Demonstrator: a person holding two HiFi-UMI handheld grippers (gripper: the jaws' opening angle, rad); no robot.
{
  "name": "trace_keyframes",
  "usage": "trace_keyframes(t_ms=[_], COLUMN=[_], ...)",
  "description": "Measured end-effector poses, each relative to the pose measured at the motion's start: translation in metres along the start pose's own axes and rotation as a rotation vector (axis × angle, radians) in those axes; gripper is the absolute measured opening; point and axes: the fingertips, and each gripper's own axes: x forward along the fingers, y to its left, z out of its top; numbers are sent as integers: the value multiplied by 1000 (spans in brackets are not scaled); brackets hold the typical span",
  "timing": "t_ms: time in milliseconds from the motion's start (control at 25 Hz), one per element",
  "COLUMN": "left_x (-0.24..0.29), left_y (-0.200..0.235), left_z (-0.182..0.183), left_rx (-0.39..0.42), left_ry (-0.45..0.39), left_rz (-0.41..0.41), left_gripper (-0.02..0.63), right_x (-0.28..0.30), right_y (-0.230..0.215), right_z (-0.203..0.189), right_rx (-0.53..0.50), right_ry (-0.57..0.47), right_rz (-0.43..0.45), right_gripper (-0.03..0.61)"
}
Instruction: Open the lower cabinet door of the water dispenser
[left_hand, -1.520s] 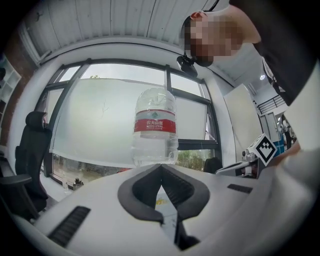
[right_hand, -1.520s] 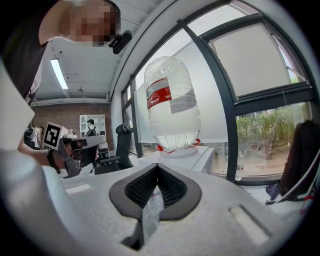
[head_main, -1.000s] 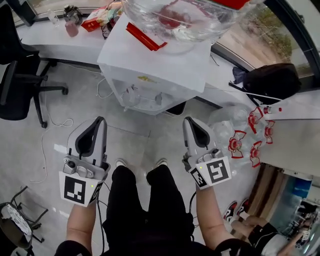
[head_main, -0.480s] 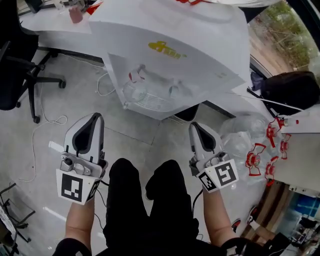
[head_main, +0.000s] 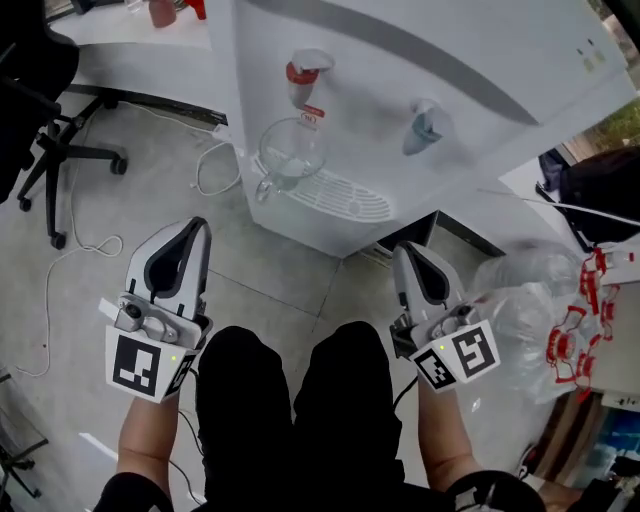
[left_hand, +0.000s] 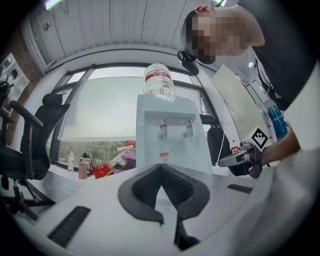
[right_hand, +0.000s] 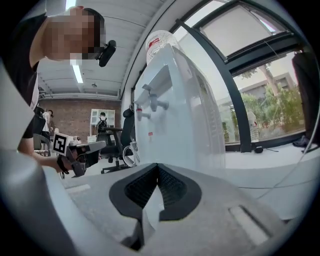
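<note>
the left gripper (head_main: 194, 228) and right gripper (head_main: 410, 252) are both clenched on nothing, held side by side. the water dispenser (head_main: 450, 60) stands just ahead of them, its lower door hidden beneath the drip tray (head_main: 345, 197).

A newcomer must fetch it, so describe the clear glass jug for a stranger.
Find the tall white water dispenser. On its white slotted drip tray stands the clear glass jug with a handle. It sits under the red tap, not the pale blue tap.
</note>
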Motion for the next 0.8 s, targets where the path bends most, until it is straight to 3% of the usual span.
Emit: trace_keyframes(t_ms=[320, 800], left_x=[-8, 11], left_y=[-1, -20], left_z=[-51, -71], left_rx=[25, 38], left_ry=[12, -12], left_rz=[-75, -133], left_gripper=[9, 9], right_x=[3, 5], right_y=[-7, -31], right_z=[-47, -86], right_rx=[-24, -63], right_ry=[1, 40], right_rz=[-17, -60], right_gripper=[5, 14])
